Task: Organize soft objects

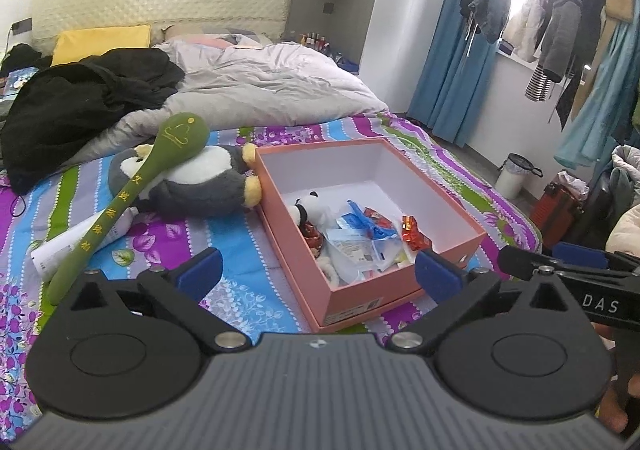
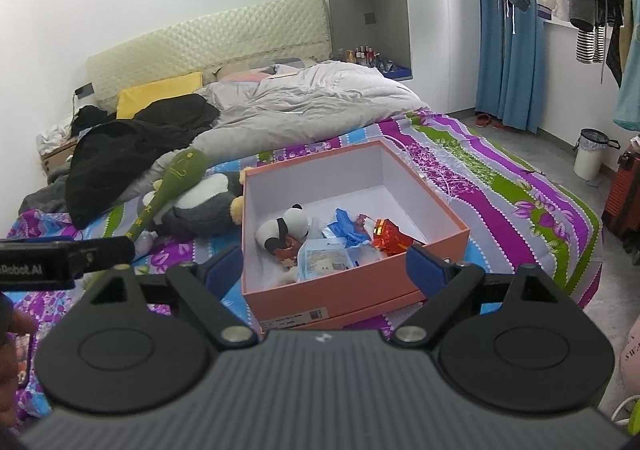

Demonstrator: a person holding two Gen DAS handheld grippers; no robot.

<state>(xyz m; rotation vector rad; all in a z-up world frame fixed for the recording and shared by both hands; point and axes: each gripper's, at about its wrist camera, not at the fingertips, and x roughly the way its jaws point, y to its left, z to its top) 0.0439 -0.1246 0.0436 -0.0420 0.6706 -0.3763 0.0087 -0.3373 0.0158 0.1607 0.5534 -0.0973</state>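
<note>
Left hand-held gripper (image 1: pixel 316 268): released, jaws wide apart, nothing between them, poised over the bed just short of the box.
Right hand-held gripper (image 2: pixel 314 266): also released and empty, jaws straddling the view of the box's near wall.
Box (image 1: pixel 400 292): pink, lidless, on the striped bedsheet (image 1: pixel 248 250); holds a small panda (image 1: pixel 306 210), plastic packets and a red foil wrapper.
Mallet (image 1: pixel 132 190): long green padded stick with a round head, leaning across the penguin, its handle end nearest the left gripper.
Penguin (image 1: pixel 200 182): grey and white plush lying on its side, its yellow feet touching the box's left wall.
Tube (image 1: pixel 80 246): white, lying under the mallet's handle.
Handling: penguin likely light and squashy, best pinched at a foot or wing; mallet probably firmer, take it mid-handle.
Left view only: the whole mallet handle and the tube.
Right view only: more of the box's floor and the panda's body.
Far: grey duvet (image 1: pixel 260 82), black coat (image 1: pixel 88 98), yellow pillow.
</note>
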